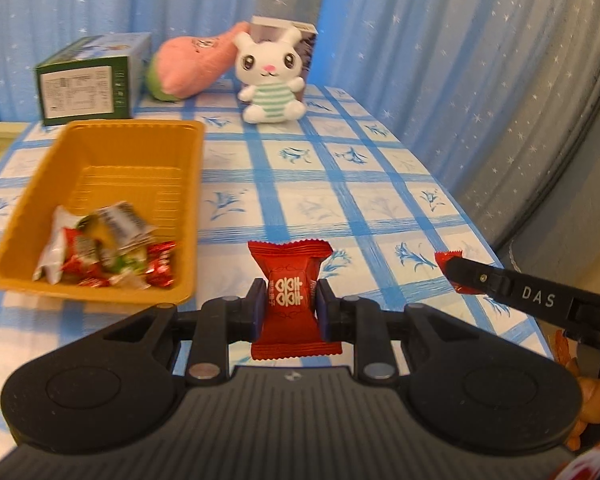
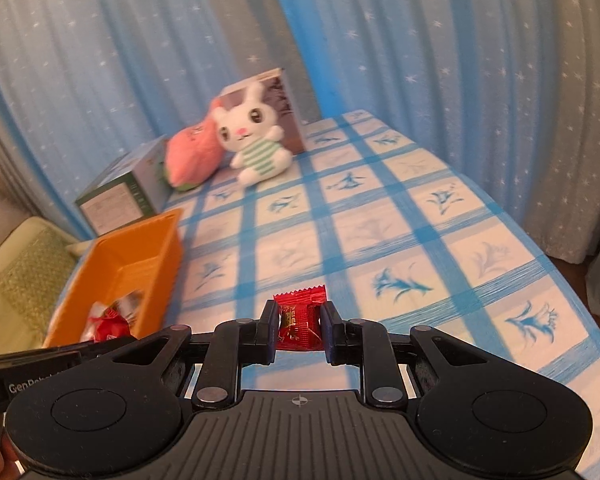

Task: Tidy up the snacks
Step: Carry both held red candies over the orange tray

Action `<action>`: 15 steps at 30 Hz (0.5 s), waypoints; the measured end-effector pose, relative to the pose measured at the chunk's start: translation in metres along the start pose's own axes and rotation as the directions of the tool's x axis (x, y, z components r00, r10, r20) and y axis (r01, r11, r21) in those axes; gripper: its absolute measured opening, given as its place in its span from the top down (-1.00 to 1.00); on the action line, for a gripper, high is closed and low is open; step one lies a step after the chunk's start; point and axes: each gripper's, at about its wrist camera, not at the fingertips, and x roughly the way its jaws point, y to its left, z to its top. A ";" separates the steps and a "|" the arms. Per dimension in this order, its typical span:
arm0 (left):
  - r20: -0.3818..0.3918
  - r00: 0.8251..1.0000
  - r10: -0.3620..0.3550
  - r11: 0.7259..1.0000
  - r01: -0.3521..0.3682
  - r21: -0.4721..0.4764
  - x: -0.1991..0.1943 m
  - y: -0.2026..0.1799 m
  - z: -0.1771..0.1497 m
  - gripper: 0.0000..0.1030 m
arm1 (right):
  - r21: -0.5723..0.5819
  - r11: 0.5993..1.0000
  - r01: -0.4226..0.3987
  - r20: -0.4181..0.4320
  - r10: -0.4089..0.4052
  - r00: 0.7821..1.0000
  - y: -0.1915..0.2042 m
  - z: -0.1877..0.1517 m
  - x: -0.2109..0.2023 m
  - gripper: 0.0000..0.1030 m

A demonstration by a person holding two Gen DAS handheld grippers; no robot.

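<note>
While L gripper (image 1: 291, 304) clamps red candy (image 1: 294, 300), "DAS"-marked R gripper (image 2: 299, 330) clamps another red sweet (image 2: 299, 326).

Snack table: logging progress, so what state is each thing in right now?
Left claw: shut on a red double-happiness candy packet.
Right claw: shut on a small red foil candy.
Orange plastic tray: partly filled with wrapped snacks.
White plush rabbit: sitting upright.
Green carton: closed.

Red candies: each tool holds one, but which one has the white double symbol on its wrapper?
The candy in the left tool: its larger red wrapper shows the white symbol. The right tool holds a smaller candy without it.
</note>
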 end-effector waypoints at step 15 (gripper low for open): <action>0.038 0.997 0.067 0.997 -0.065 -0.044 -0.071 0.044 -0.025 0.56 | -0.141 0.985 -0.102 -0.031 0.098 0.995 0.081 -0.027 -0.023 0.57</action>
